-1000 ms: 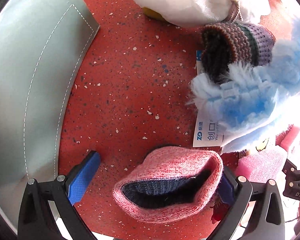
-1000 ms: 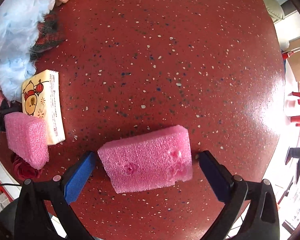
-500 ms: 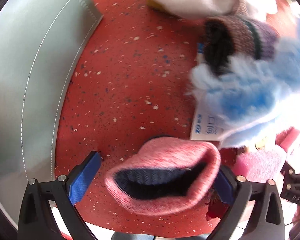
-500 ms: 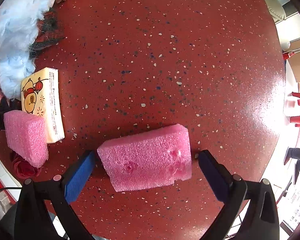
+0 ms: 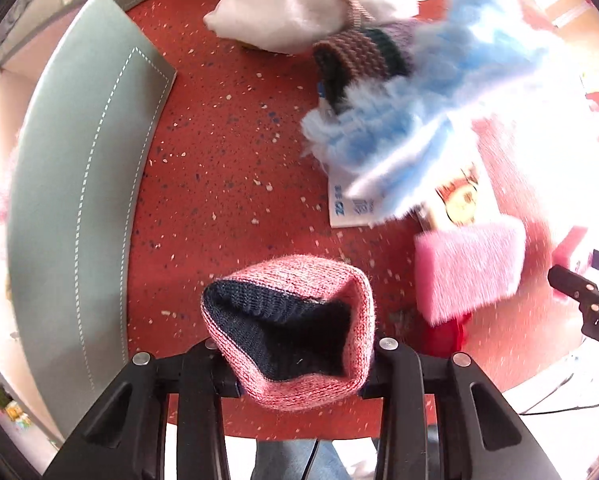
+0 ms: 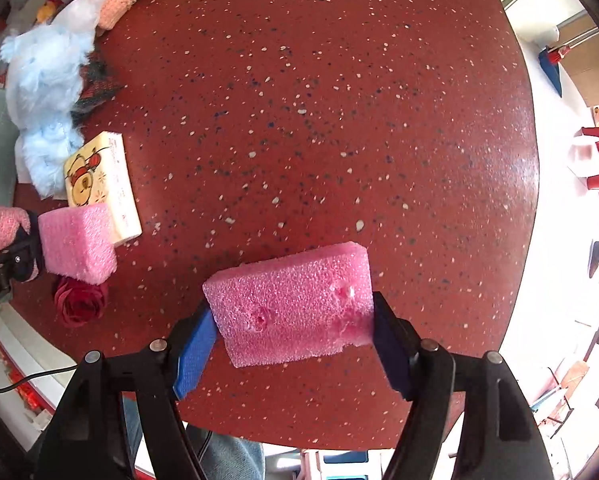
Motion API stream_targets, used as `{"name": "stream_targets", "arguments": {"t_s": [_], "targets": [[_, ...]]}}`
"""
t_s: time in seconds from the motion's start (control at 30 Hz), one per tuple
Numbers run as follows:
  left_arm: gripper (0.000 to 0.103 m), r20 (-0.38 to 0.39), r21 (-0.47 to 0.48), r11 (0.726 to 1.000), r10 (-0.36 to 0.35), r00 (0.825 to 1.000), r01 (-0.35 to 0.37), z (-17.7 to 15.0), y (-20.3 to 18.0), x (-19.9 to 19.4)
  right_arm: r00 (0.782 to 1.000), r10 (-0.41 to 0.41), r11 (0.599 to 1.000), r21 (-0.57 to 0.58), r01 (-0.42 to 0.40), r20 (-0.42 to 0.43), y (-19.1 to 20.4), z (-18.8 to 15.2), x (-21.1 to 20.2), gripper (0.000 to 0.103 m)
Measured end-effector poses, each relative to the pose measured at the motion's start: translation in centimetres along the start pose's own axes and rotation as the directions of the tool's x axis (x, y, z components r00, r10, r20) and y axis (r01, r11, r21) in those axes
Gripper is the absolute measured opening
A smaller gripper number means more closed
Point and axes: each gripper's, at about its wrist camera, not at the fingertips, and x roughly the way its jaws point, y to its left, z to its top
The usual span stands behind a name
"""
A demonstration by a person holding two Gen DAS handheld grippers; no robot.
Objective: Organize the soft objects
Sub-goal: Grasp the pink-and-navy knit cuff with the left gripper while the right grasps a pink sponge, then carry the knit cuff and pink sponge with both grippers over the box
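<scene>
At the bottom centre of the left wrist view, the left gripper (image 5: 295, 364) is clamped on a pink knitted cuff with a dark navy lining (image 5: 289, 330), its open mouth facing the camera above the red speckled tabletop (image 5: 227, 152). Just right of it lies a pink foam sponge block (image 5: 469, 270) with a dark red fabric rose (image 5: 445, 334) partly under its near edge. Along the left of the frame runs a grey-green stitched mat (image 5: 79, 200). Farther up and right, a fluffy light-blue plush cloth (image 5: 415, 120) covers part of a cream tissue pack printed with a cartoon figure (image 5: 461, 198), touching a brown-and-green striped knitted cuff (image 5: 363, 60). At the top sits a white drawstring pouch (image 5: 295, 16). At the bottom centre of the right wrist view, the right gripper (image 6: 291, 330) squeezes a second pink foam sponge block (image 6: 291, 304) between its blue pads (image 6: 193, 346), held over the tabletop (image 6: 339, 120). At mid left lie the first sponge (image 6: 77, 242), the rose (image 6: 79, 300) and the tissue pack (image 6: 99, 180), with the blue plush (image 6: 45, 92) in the upper left
</scene>
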Motion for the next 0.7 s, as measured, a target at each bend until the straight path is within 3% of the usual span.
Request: {"name": "stream_targets", "arguments": {"t_s": [0.23, 0.4, 0.7], "targets": [[0.038, 0.029, 0.125, 0.992, -0.006, 1.0, 0.002, -3.8, -2.4, -3.3, 0.993, 0.116, 0.993, 0.035, -0.116, 0.01, 0.3, -4.1, -2.3, 0.076], [0.038, 0.049, 0.17, 0.985, -0.028, 0.998, 0.019, -4.6, -3.2, -5.3, 0.991, 0.129, 0.992, -0.008, -0.129, 0.015, 2.3, -6.2, -3.1, 0.076], [0.038, 0.145, 0.135, 0.991, -0.015, 0.989, -0.005, -4.7, -1.6, -9.8, 0.988, 0.139, 0.99, -0.021, -0.138, 0.062, 2.1, -3.6, -5.2, 0.076]]}}
